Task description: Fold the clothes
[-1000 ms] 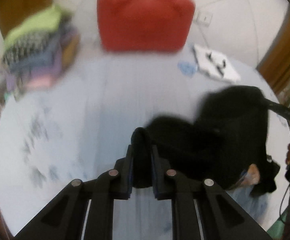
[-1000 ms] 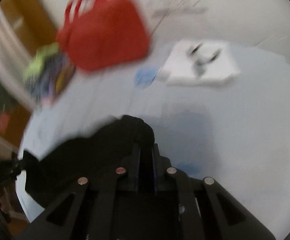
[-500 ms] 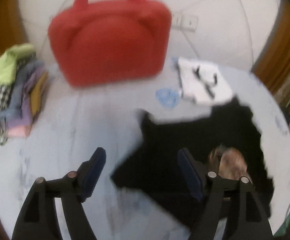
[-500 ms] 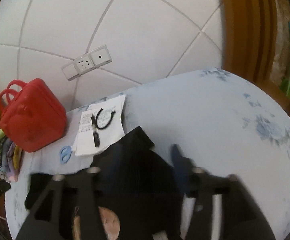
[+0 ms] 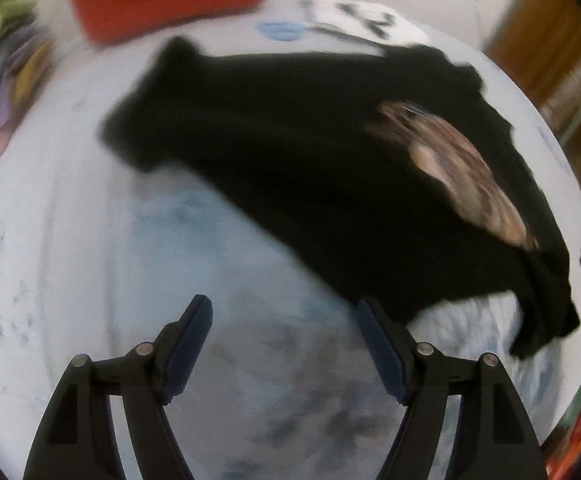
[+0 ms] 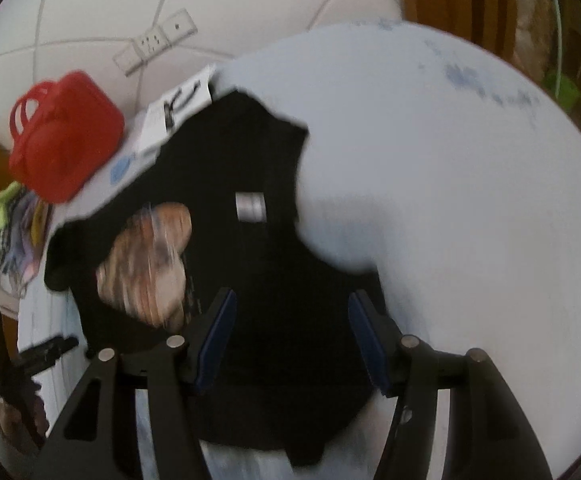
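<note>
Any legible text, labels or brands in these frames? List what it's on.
None legible.
black shirt: grey neck label, blurred, unreadable.
shirt graphic: motion-blurred, no words discernible.
white paper: dark marks only, too small to read.
red bag: no visible lettering.

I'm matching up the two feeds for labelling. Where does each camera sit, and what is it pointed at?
Left wrist: on the left gripper, looking steeply down at the pale blue cloth, with the black T-shirt ahead; both fingers show, open.
Right wrist: on the right gripper, looking down over the black T-shirt; both fingers show, open.
Shared: T-shirt, red bag, clothes pile, papers.
</note>
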